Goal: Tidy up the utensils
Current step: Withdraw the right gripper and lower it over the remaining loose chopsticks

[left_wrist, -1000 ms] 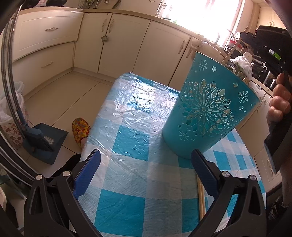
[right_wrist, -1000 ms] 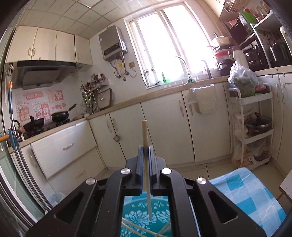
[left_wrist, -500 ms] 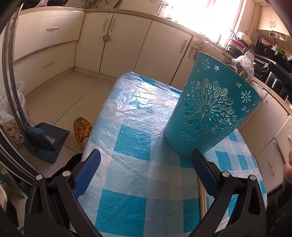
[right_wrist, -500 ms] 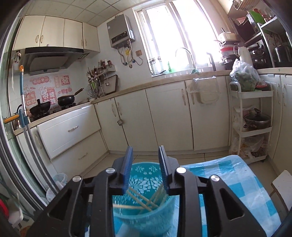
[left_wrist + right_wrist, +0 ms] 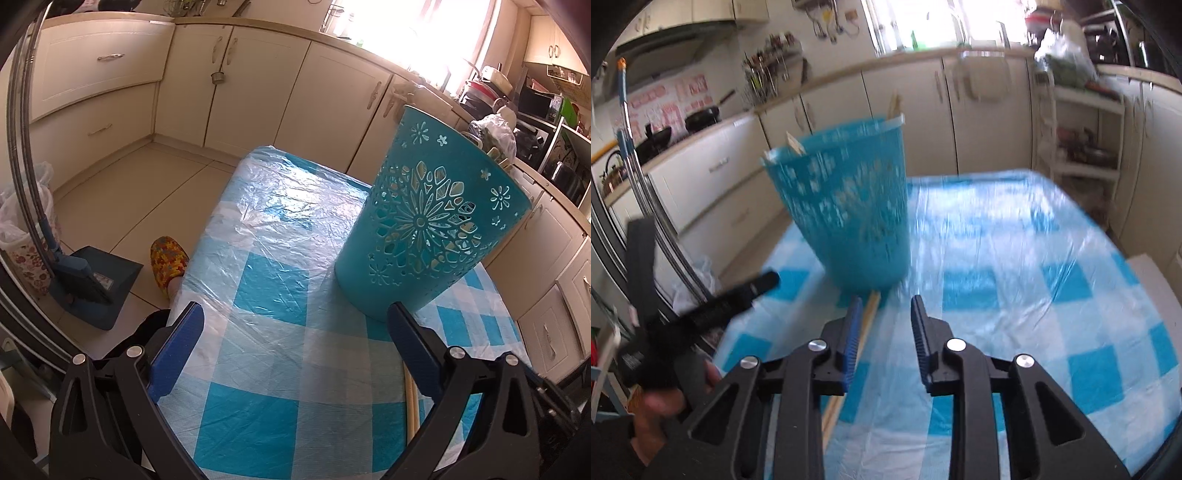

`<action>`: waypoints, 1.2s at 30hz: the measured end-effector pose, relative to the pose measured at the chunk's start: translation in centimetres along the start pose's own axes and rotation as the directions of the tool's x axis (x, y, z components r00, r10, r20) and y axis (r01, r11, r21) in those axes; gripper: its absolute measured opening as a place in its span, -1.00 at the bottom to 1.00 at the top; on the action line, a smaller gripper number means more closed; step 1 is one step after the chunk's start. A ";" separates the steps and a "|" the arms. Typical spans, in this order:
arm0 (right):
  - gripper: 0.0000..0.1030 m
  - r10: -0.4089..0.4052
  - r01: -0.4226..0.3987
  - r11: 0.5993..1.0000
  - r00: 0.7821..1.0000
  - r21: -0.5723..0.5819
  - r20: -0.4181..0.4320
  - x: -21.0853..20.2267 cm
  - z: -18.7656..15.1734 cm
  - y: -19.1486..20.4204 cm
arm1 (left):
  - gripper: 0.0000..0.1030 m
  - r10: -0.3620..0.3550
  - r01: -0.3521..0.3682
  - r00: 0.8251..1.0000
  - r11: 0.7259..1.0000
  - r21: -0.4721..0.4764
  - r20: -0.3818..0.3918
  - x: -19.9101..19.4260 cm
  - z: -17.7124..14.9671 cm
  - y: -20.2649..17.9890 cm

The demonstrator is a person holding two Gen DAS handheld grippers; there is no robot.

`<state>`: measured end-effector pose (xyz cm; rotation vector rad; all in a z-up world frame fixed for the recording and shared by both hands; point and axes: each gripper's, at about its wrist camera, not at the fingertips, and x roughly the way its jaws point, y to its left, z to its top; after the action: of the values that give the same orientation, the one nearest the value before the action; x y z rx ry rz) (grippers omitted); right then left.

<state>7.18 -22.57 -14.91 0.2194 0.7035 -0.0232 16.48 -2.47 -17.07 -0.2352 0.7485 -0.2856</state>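
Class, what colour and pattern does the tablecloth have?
The tablecloth is a blue-and-white check under clear plastic film, clearest in the left wrist view.

- The left wrist view looks forward and down along the left tongs (image 5: 295,332), low over the table (image 5: 258,406) with its blue-and-white checked plastic cover.
- It faces cream kitchen cabinets (image 5: 258,85); the turquoise plastic basket with cut-out flower pattern (image 5: 432,225) stands near at 2 o'clock.
- The right wrist view looks forward and down along the right tongs (image 5: 884,325), close over the same table (image 5: 1034,277), blurred by motion.
- There the basket (image 5: 849,210) stands near at 11 o'clock.
- Both views share the basket, the checked table and the pale wooden sticks (image 5: 410,410) (image 5: 868,317) lying on it.
- The left tongs (image 5: 701,314) appear at 9 o'clock in the right view.
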 end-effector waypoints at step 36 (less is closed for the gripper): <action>-0.79 -0.064 0.042 0.993 0.977 -0.109 -0.204 5.5 -1.1 1.7 | 0.85 -0.007 0.007 1.000 1.000 -0.009 -0.001 0.0 -0.1 0.1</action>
<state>10.87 -20.35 -18.97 0.1030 0.9157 -0.0149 16.41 -2.35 -17.20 -0.2465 0.7502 -0.2886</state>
